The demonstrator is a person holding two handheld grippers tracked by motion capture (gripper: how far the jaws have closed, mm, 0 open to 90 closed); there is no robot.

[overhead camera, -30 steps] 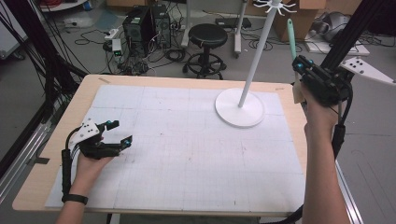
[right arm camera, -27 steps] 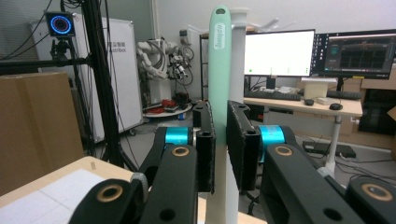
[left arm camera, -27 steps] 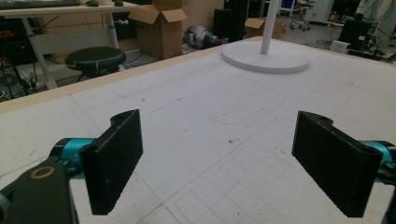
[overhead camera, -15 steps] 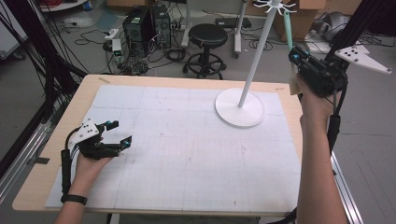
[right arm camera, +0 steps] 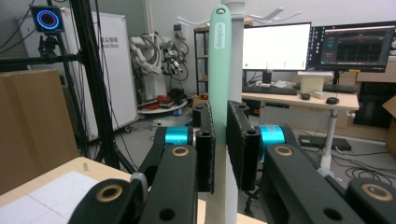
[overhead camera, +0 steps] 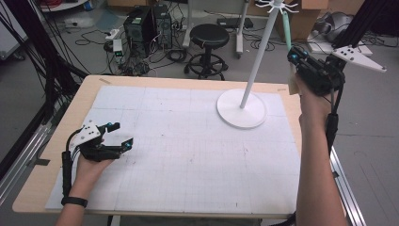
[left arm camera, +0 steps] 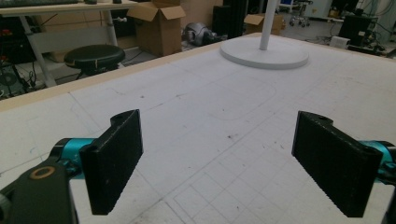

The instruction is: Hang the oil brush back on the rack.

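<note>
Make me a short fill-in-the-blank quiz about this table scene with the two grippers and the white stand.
1. The right gripper is shut on a pale ____ handle.
2. The left gripper rests low over the mat with its jaws ____.
3. The stand rises from a round ____ base.
4. The base sits near the mat's far ____ corner.

Missing words: green; open; white; right

The thing being held is a long, thin, mint-green handle (right arm camera: 219, 60) with a small hole at its top end and pale letters under the hole. It stands straight up, pinched between the two black pads of the right tool (right arm camera: 220, 149), right in front of the white pole of the stand (overhead camera: 263, 44).
</note>
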